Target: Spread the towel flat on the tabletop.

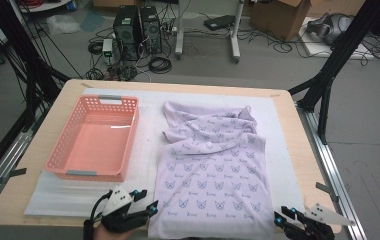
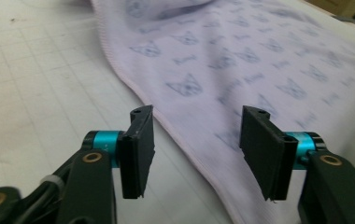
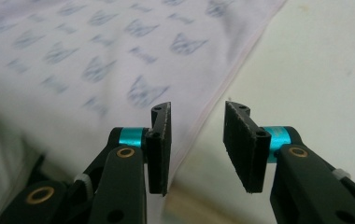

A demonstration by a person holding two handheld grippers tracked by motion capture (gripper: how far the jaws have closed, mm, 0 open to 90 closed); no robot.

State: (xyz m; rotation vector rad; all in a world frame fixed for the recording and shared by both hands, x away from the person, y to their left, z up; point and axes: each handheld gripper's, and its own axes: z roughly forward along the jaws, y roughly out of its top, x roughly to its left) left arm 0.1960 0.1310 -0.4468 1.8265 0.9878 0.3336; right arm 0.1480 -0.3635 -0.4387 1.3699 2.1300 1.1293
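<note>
While the left hand-held gripper [image 1: 150, 207] hangs at the near left corner of the cloth [image 1: 213, 175], its two black jaws stand spread with nothing pinched between them; in the left gripper view [image 2: 196, 149] the cloth's hemmed edge runs beneath the gap. One right hand-held gripper [image 1: 279, 218] sits at the near right corner, its jaws likewise parted and empty, and in the right gripper view [image 3: 197, 147] the cloth's edge passes under them. Both tools point inward toward the cloth from the near edge of the worktop [image 1: 48, 125], each topped by a grey three-cornered plate, with part of a hand [image 1: 109, 233] showing beneath the left one. One cloth lies there: pale lilac, printed with small blue cat faces, spread flat at the near end and rumpled into folds at the far end, resting on a white mat [image 1: 148, 150]. One empty pink basket [image 1: 95, 137] stands on the mat just left of the cloth.
</note>
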